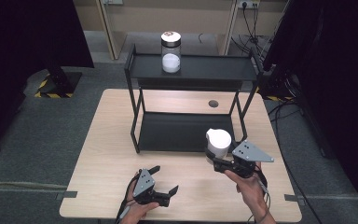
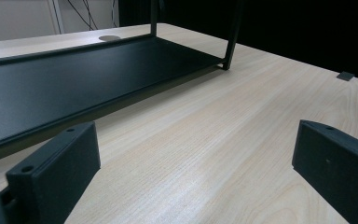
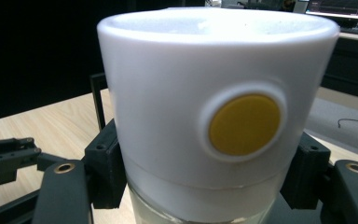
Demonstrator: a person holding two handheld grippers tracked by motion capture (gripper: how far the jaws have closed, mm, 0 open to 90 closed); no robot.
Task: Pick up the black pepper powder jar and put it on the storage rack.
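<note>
A jar with a white lid (image 1: 218, 142) hangs above the table's front right, with my right gripper (image 1: 216, 161) shut on its glass body below the lid. Up close, the white lid (image 3: 205, 98) carries a round yellow button (image 3: 244, 124), and the two black jaws press on either side of the jar. A second glass jar (image 1: 171, 51) with white contents stands on the top shelf of the black two-tier rack (image 1: 192, 70). My left gripper (image 1: 164, 181) rests near the table's front edge, open with nothing between its fingers (image 2: 56, 172).
The rack's lower shelf (image 2: 74, 79) lies just ahead of the left gripper, bare. A dark round grommet (image 1: 213, 103) sits in the table behind the rack. Light wood table (image 1: 107, 154) lies open at the left front. Dark screens and cables stand around the table.
</note>
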